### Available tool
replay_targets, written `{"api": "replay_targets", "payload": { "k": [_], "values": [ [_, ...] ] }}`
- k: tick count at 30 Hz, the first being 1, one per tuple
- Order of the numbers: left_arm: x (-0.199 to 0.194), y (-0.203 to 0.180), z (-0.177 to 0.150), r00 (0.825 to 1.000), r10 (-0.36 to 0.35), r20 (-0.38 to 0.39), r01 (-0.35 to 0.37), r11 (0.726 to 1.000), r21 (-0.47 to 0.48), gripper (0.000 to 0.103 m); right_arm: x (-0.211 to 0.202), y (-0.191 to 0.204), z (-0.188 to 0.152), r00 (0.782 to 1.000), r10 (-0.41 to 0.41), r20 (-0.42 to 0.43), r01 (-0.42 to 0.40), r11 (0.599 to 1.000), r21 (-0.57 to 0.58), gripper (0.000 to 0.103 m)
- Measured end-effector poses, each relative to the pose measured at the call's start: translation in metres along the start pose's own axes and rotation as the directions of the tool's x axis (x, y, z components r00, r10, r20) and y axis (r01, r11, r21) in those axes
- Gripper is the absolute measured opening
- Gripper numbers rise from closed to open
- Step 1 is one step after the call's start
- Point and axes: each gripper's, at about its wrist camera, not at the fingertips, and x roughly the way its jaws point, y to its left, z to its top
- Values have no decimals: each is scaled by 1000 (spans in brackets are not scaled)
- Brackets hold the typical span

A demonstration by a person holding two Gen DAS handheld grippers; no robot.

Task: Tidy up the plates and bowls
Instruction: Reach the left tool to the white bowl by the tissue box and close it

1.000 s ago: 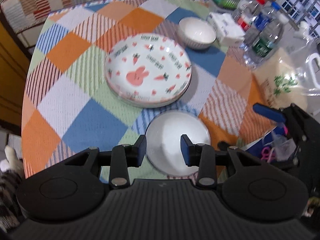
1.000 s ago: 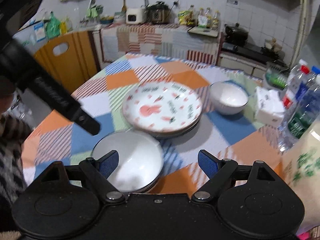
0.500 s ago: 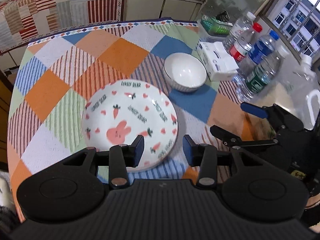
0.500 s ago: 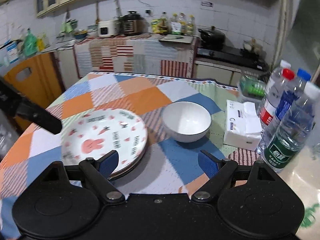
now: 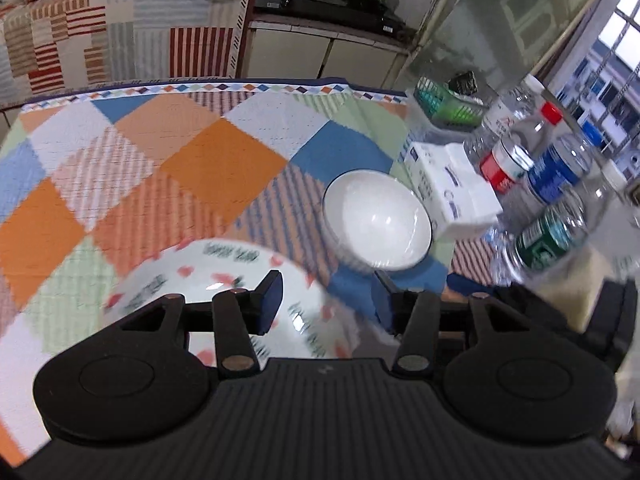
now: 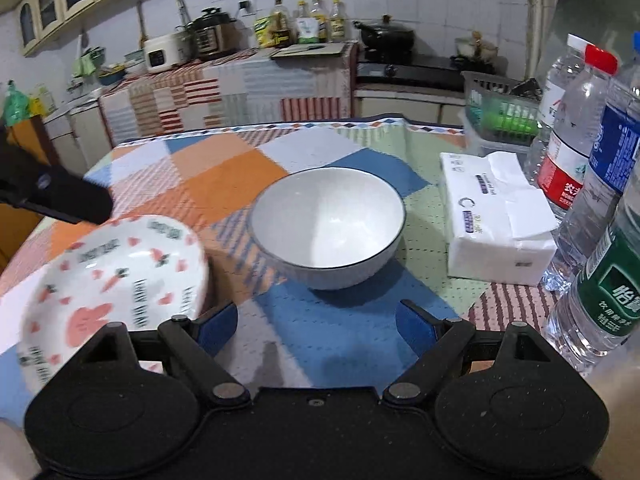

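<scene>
- Bowl [image 6: 326,226], white with a thin dark rim, stands upright and alone on the worktop [image 6: 224,168] at the middle of the right wrist view, on a blue square of the checked cloth; nothing is stacked in it or under it.
- Rabbit-and-carrot plates [image 6: 116,280] sit at the lower left of that view, just beside the bowl but apart from it. Blur hides how many lie in the pile, so I cannot tell whether the plate stacking is finished.
- In the left wrist view the same plates [image 5: 224,276] lie at lower centre, partly behind the fingers, with the bowl [image 5: 378,224] to their upper right.
- Right gripper [image 6: 316,326] has its jaws spread wide and holds nothing; the bowl lies ahead of the gap, not between the pads.
- Left gripper [image 5: 326,300] has its jaws partly apart; they have just been opening, and nothing is between them. They hang over the near edge of the plates without pressing on them.
- Tissue pack [image 6: 496,220] and water bottles [image 6: 576,152] crowd the right side, close to the bowl.
- Judged from this, the bowl is not yet gathered with any other bowl, and that looks like the step in hand, with the right jaws lined up toward it.
- No second bowl shows in either view, so where this one belongs is unclear.
</scene>
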Motion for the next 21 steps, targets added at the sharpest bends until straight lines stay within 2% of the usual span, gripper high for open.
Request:
{"api": "replay_targets", "payload": {
  "k": [2, 7, 11, 14, 16, 18, 21],
  "values": [
    [20, -1, 3, 1000, 0, 7, 0, 999, -32, 50, 5, -3, -1, 999, 0, 37, 0, 1000, 19, 89],
    [69, 3, 13, 999, 43, -25, -47, 983, -179, 49, 26, -12, -3, 999, 22, 33, -23, 999, 43, 89],
    [88, 2, 17, 997, 72, -33, -77, 984, -163, 46, 43, -18, -7, 999, 36, 18, -37, 996, 79, 89],
    [98, 2, 15, 996, 82, -41, -87, 986, -145, 37, 53, -16, -11, 999, 39, 27, -40, 998, 49, 90],
    [99, 3, 12, 998, 47, -32, -52, 986, -161, 28, 56, -12, -10, 999, 34, 26, -34, 999, 22, 91],
    [98, 3, 11, 1000, 12, -26, -16, 984, -176, 12, 58, -10, -9, 998, 48, 35, -49, 999, 21, 90],
    [98, -3, 12, 999, 17, -36, -22, 988, -154, 11, 62, -10, -6, 997, 56, 50, -58, 998, 25, 90]
  ]
}}
